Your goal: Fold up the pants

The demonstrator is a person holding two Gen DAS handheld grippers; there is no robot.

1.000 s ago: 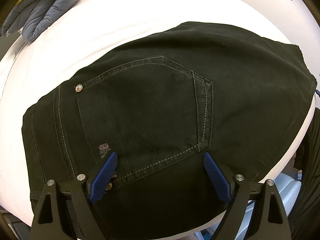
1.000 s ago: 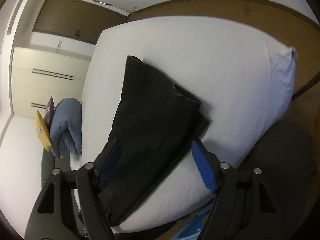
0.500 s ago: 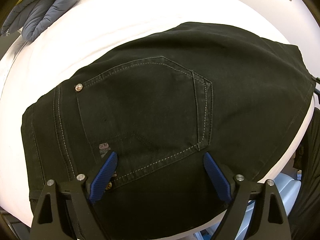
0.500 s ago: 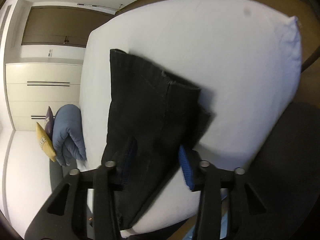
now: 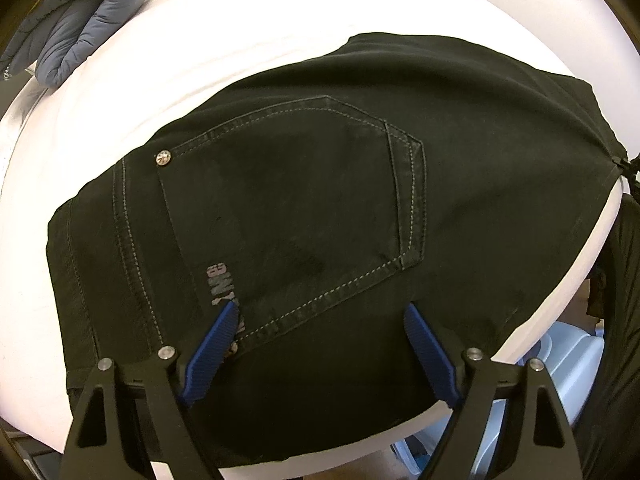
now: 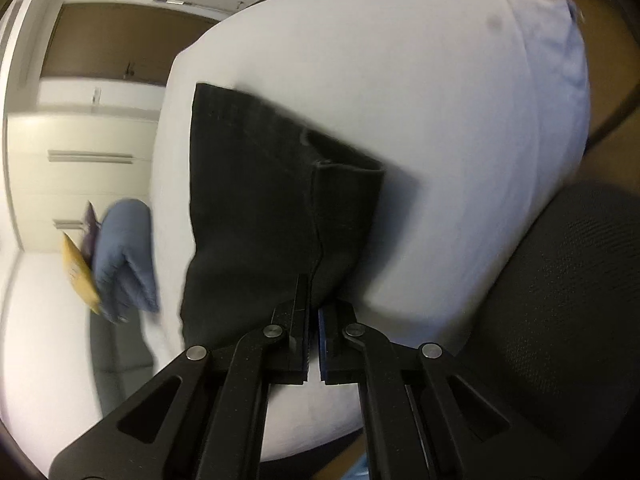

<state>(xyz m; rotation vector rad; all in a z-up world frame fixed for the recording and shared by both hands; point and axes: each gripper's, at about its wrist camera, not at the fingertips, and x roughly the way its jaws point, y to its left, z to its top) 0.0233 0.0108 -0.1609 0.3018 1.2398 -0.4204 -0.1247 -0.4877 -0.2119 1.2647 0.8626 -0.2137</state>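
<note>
Pants (image 5: 320,200), black denim, lie flat on the white bed (image 5: 240,40), and everything else here is placed relative to them. In the left wrist view their seat faces up: a back pocket (image 5: 296,208) outlined in pale stitching, a metal rivet (image 5: 163,158) at its upper left corner, and a small grey printed label (image 5: 218,284) just below the pocket's left edge.

The left gripper (image 5: 320,344) hangs over the near part of the pants with its 2 blue pads (image 5: 212,354) set wide; its jaws are closing slightly, with the lower corner of the pocket lying between them, and the pads are not pressing on the cloth.

Beyond the far left corner of the pants, well apart from them, a blue-grey quilted cushion (image 5: 76,20) sits at the edge of the bed. Past their near right edge, below the mattress, a pale blue plastic bin (image 5: 560,368) shows.

In the right wrist view the leg ends of the pants (image 6: 256,216) stretch away across the bed. The right gripper (image 6: 314,308) has its fingers drawn together on the near hem, pinching the fabric at the seam. To the left of the pants lies the cushion (image 6: 120,256) with a yellow packet (image 6: 78,276) against it. To the right of the pants a dark mesh chair (image 6: 560,300) stands beside the bed.
</note>
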